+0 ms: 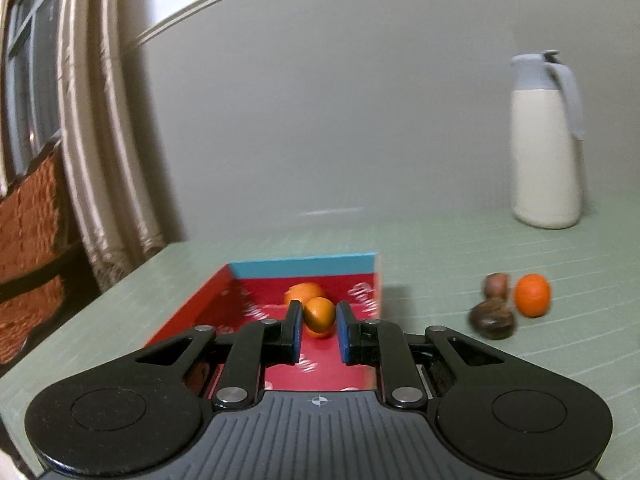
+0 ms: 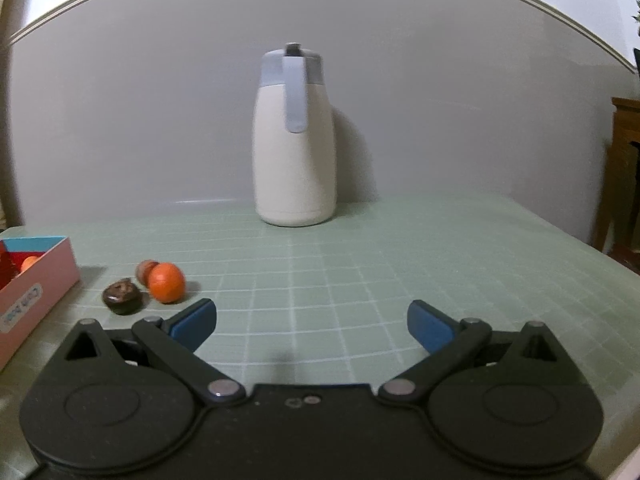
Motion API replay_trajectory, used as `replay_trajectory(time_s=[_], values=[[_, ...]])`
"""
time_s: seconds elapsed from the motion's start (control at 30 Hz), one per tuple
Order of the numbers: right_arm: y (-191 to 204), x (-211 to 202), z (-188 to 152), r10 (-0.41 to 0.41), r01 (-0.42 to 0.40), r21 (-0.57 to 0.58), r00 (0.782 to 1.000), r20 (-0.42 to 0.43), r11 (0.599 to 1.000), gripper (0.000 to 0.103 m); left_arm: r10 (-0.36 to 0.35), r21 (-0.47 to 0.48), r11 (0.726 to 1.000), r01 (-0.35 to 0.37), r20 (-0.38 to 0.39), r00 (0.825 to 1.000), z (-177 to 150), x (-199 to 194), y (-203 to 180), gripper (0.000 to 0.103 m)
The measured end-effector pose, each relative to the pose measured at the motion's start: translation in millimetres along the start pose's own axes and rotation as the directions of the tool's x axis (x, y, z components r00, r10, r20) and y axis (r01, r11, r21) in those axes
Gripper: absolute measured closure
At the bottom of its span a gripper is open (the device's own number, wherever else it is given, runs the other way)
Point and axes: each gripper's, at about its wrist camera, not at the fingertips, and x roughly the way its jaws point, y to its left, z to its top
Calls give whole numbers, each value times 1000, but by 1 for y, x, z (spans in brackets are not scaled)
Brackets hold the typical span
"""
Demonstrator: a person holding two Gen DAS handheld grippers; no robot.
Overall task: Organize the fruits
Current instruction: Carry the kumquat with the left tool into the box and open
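Note:
My left gripper (image 1: 319,309) is shut on a small orange fruit (image 1: 320,317), held over the red box with a blue far wall (image 1: 304,265). Another orange fruit (image 1: 303,292) lies inside the box, near its far wall. To the right of the box, on the green mat, sit one orange fruit (image 1: 532,294) and two dark brown fruits (image 1: 492,320) (image 1: 497,284). In the right wrist view the same orange fruit (image 2: 167,282) and brown fruits (image 2: 122,300) lie left of my right gripper (image 2: 312,322). That gripper is open wide above the bare mat. The box (image 2: 40,284) is at the left edge.
A tall white jug with a grey lid and handle (image 2: 294,140) stands at the back of the table by the wall. A curtain (image 1: 104,140) and a wicker piece (image 1: 28,240) are beyond the table's left edge. Wooden furniture (image 2: 624,168) stands off its right side.

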Motion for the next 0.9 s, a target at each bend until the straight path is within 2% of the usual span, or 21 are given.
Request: replay_trajectory(time_s=[0.23,0.47,0.67,0.9], values=[[18,1,2,35,-35,-15,999,-2,999,1,38,-39,998,-42,-81,996,-8,13,27,85],[40,-1,2,81,-81,-45,997,2,996,1,44,-96,994,-60,-165,985,-16,22,48,85],[57,-1,5,122,-121,-54,993,2,991,1,48,-109,992,-71,-203,978,-22,25,58,85],[78,-2,6,166,-165,-74,986,4,983,1,68,-122,988,-95,-207,976,-25,24,71,85]])
